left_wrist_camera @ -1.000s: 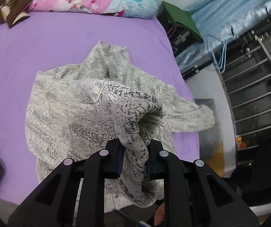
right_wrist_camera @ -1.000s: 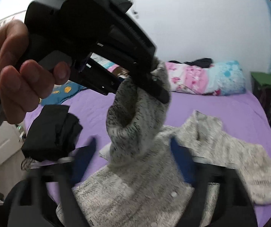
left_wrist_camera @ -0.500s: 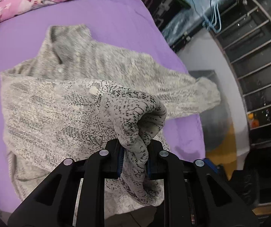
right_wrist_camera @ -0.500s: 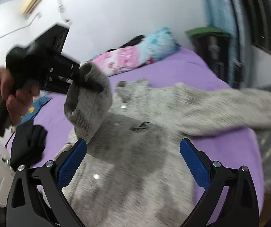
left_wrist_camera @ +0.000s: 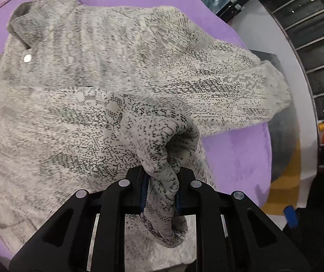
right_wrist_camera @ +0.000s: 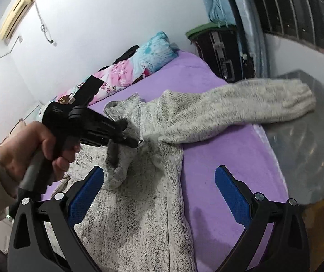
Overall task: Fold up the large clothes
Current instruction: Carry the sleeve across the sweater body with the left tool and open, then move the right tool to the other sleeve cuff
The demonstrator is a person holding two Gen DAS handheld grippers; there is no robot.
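On the bed: a purple sheet (right_wrist_camera: pixel 225 149) covers the mattress, and the grey knit sweater (left_wrist_camera: pixel 107 52) lies spread across it, filling most of the left wrist view.
Sweater, right wrist view: one sleeve (right_wrist_camera: pixel 248 104) stretches flat toward the bed's far side edge, its cuff reaching past the edge over a grey bin (right_wrist_camera: pixel 307 149) beside the bed.
Sweater, left wrist view: the collar (left_wrist_camera: pixel 46 6) points to the head end, with a pale button (left_wrist_camera: pixel 27 58) just below it; this button and the knit pattern show clearly here only.
Head end, right wrist view only: a pink and blue pillow (right_wrist_camera: pixel 139 68) lies against a white wall, with an air conditioner (right_wrist_camera: pixel 17 15) high up.
Bedside, both views: dark window bars and a blue curtain (right_wrist_camera: pixel 211 2); only the left wrist view shows the yellow-striped floor mat (left_wrist_camera: pixel 284 181).
Left gripper (left_wrist_camera: pixel 160 189): clenched on the bunched cuff (left_wrist_camera: pixel 162 149) of the other sleeve, which is folded across the sweater's body; the right wrist view shows the person's hand (right_wrist_camera: pixel 32 149) gripping its handle.
Right gripper (right_wrist_camera: pixel 159 195): released, blue pads wide apart after just opening, nothing between them, above the sweater's lower part near the foot edge.
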